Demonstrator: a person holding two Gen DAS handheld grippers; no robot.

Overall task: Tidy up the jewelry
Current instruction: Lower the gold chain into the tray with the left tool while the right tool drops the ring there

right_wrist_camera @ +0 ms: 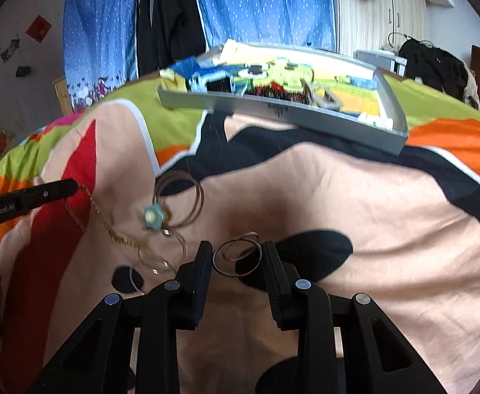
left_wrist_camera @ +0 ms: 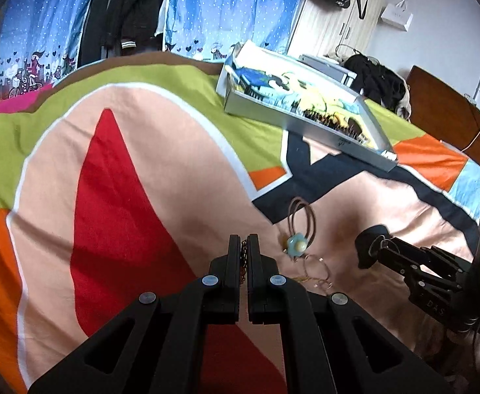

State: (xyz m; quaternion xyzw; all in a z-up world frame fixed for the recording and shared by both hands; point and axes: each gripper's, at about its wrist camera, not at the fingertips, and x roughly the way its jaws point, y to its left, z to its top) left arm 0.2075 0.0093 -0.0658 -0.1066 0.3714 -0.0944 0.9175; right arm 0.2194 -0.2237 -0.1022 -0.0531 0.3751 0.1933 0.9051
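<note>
Two tools | left tool [left_wrist_camera: 243,246] pinches chain [right_wrist_camera: 103,220], trailing rightward | right tool [right_wrist_camera: 238,256] straddles ring [right_wrist_camera: 236,257]

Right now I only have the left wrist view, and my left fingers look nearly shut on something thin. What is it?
Observer: A gold chain. The right wrist view shows it running from the left gripper down onto the bedspread.
Operator: And what is the right gripper doing? I only see it side-on.
Observer: The right gripper is open, with one finger on each side of a dark hoop lying on the bedspread. It has not closed on the hoop.
</note>
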